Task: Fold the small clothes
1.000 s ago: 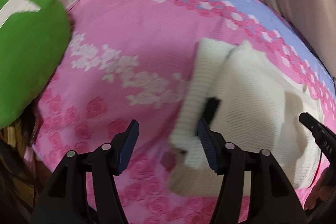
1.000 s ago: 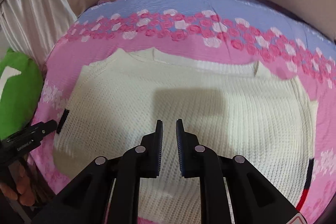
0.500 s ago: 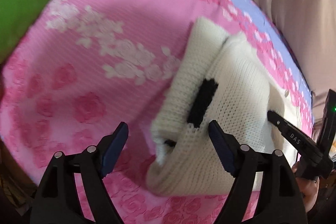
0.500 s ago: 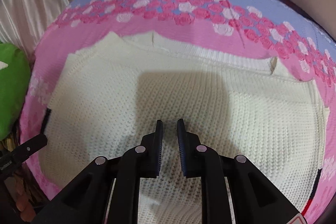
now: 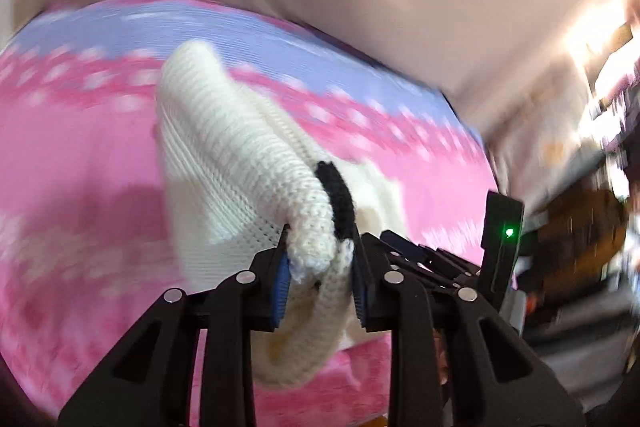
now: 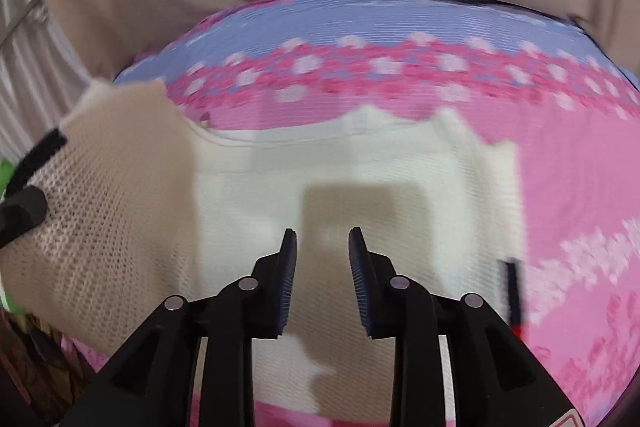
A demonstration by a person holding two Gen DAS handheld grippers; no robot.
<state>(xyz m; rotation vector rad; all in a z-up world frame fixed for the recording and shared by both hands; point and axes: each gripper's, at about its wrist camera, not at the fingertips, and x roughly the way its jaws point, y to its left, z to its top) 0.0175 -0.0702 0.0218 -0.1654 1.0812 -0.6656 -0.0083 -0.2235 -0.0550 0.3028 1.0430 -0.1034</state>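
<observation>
Left tool clamped on bunched edge of cream knit sweater, black trim right at the fingers, that side lifted off the pink floral bedspread. In the right view, lifted flap stands at left; rest of sweater lies flat on bedspread, directly under and ahead of right tool. Right tool partly spread, nothing between its fingers, hovering over sweater's middle. Both views motion-blurred.
</observation>
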